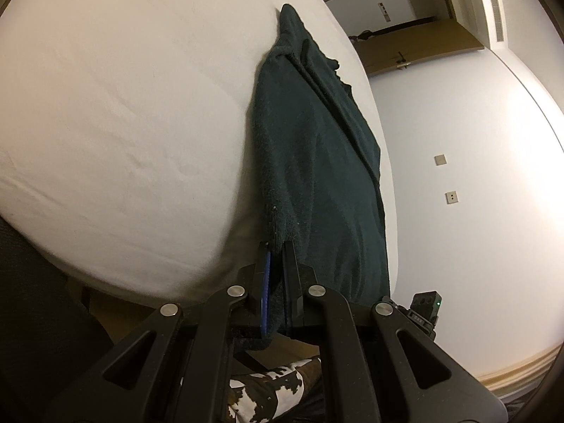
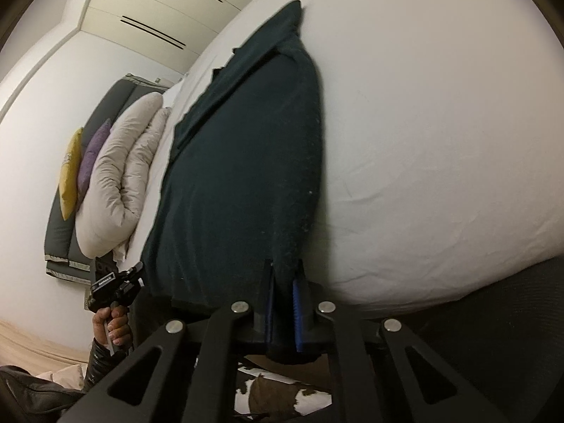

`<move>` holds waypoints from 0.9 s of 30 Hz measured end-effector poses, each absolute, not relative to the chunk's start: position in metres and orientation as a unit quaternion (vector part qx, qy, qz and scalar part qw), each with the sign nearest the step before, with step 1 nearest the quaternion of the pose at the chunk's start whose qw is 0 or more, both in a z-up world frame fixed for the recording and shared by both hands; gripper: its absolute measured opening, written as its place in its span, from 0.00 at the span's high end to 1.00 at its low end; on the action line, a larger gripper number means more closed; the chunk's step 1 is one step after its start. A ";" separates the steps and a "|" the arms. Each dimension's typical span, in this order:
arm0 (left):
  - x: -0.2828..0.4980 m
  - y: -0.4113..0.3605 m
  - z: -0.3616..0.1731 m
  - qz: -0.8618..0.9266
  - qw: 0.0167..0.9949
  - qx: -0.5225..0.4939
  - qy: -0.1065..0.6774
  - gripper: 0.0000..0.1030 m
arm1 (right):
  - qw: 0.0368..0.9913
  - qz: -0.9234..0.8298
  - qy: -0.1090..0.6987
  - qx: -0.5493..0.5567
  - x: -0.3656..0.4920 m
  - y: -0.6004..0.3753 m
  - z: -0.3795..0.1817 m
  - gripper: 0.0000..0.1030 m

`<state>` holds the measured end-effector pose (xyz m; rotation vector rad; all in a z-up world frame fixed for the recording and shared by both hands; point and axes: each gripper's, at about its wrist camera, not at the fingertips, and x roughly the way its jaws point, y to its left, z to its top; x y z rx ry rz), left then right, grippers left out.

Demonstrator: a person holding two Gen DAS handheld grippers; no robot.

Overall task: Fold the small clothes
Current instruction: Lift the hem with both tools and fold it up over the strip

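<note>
Pinching near corners works: both the left tool [image 1: 277, 246] and right tool [image 2: 283, 268] are clamped on the soft, floppy, light dark green garment [image 1: 317, 162] ahead.

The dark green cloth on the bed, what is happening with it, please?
A person is folding a dark green knitted garment on a white bed sheet, with a two-finger gripper in each hand. The left gripper is shut on one near corner of the garment, and the right gripper clamps the other near corner. The cloth lies stretched away from both grippers across the bed. The fold itself is not yet made.
</note>
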<state>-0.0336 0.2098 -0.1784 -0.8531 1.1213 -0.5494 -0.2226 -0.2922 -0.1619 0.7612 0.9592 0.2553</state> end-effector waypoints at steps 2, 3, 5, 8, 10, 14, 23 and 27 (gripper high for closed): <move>-0.036 0.213 -0.176 -0.252 0.728 -0.389 0.505 0.95 | 0.813 0.133 0.431 0.369 -0.225 -0.294 -0.155 0.92; -0.037 0.214 -0.174 -0.255 0.728 -0.391 0.502 0.95 | 0.813 0.140 0.422 0.375 -0.224 -0.295 -0.152 0.92; -0.038 0.215 -0.170 -0.260 0.727 -0.395 0.498 0.95 | 0.813 0.155 0.407 0.386 -0.225 -0.295 -0.147 0.92; -0.039 0.217 -0.165 -0.271 0.722 -0.408 0.488 0.95 | 0.812 0.172 0.385 0.402 -0.222 -0.296 -0.141 0.92; -0.038 0.217 -0.159 -0.282 0.719 -0.419 0.477 0.95 | 0.810 0.184 0.370 0.417 -0.220 -0.297 -0.137 0.92; -0.033 0.215 -0.149 -0.295 0.715 -0.435 0.461 0.95 | 0.813 0.196 0.347 0.425 -0.213 -0.296 -0.128 0.92; -0.015 0.219 -0.127 -0.306 0.710 -0.472 0.425 0.95 | 0.814 0.201 0.302 0.454 -0.199 -0.306 -0.110 0.92; -0.002 0.226 -0.120 -0.300 0.709 -0.487 0.413 0.95 | 0.811 0.209 0.297 0.458 -0.183 -0.306 -0.102 0.92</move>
